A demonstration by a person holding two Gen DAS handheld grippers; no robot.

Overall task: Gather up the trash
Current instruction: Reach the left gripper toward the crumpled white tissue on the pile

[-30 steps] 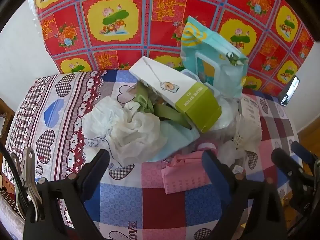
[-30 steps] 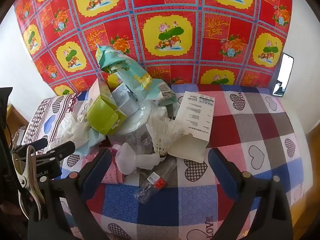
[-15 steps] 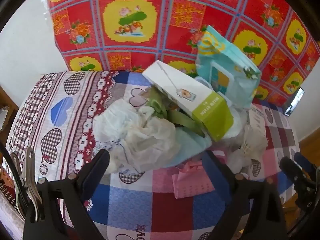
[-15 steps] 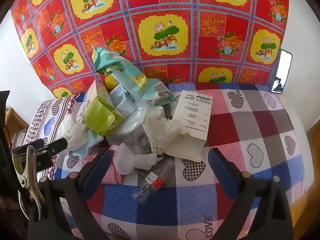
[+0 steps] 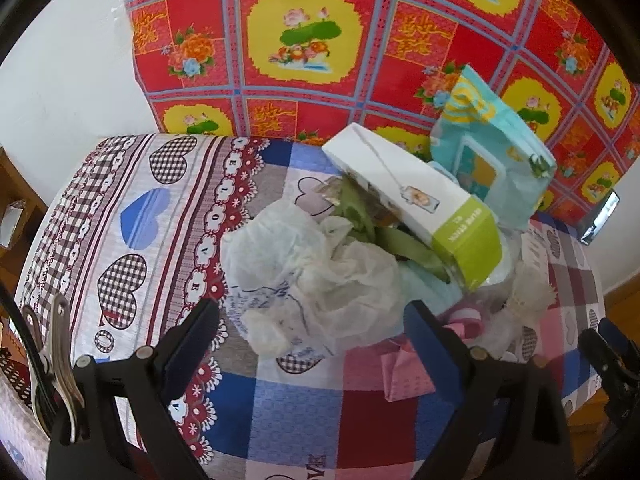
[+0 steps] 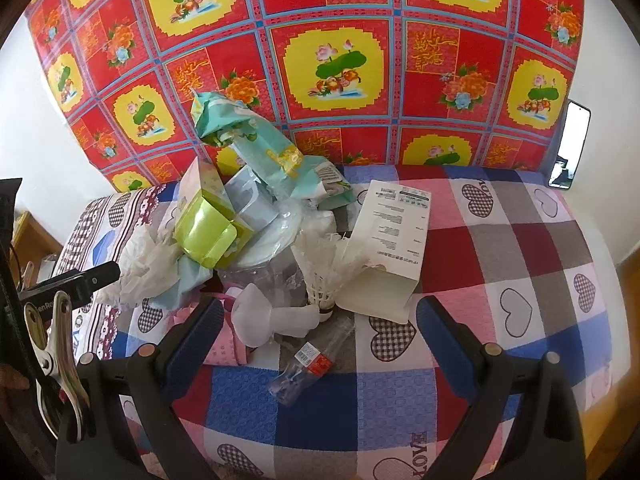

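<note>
Trash heap on the patchwork cloth (image 6: 520, 248), both wrist views. My left gripper (image 5: 312, 316) was spread wide and held nothing; the crumpled white plastic bag (image 5: 316, 280) lay directly ahead of it, between the lines of my two fingers and just beyond their tips. My right gripper (image 6: 320, 312) was likewise spread and empty. The small clear bottle (image 6: 310, 360) lay on the cloth just ahead of it, between the fingers, apart from both. Its long axis ran diagonally, from near-left to far-right, so it sat oblique to my closing line. Behind it stood the shuttlecock (image 6: 324, 276), the white carton (image 6: 392, 240), the green-ended box (image 6: 208, 232) and the teal wrapper (image 6: 256, 148). I judged the right hand nearer the bottle and the left nearer the bag; taking the bottle across its width would have called for a turn of the wrist.
</note>
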